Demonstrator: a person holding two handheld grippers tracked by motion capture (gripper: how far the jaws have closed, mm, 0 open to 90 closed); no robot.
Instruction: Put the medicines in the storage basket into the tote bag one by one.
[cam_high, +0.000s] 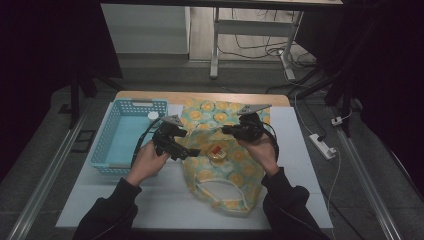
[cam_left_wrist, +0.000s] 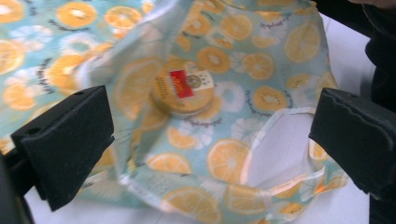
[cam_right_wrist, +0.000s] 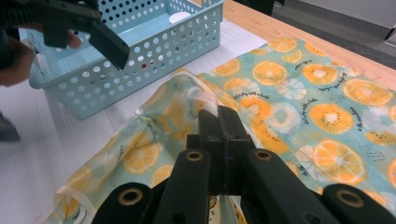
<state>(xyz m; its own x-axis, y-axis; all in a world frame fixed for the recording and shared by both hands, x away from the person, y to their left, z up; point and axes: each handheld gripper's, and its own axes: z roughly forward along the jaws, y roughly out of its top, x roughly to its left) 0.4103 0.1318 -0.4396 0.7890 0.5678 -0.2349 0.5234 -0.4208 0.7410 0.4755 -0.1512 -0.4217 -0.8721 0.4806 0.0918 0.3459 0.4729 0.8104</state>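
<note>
A thin bag (cam_high: 227, 187) printed with orange slices lies flat across the white table top (cam_high: 295, 165). A round yellow tin (cam_high: 216, 151) with a red label rests at the bag's middle, among its folds. My right gripper (cam_high: 227, 130) is shut on a raised edge of the bag's fabric (cam_right_wrist: 201, 93), which its jaws (cam_right_wrist: 218, 114) pinch and hold up. My left gripper (cam_high: 192, 152) hovers at the bag's left side, open and holding nothing. In the left gripper view the tin (cam_left_wrist: 184, 91) lies ahead between the wide-apart pads (cam_left_wrist: 70, 140), with a bag handle loop (cam_left_wrist: 280, 144) nearer.
A light blue perforated basket (cam_high: 125, 135) stands on the table to the left of the bag, with a small white round thing (cam_high: 152, 115) in its far corner. A power strip (cam_high: 322, 145) and cables lie on the floor to the right.
</note>
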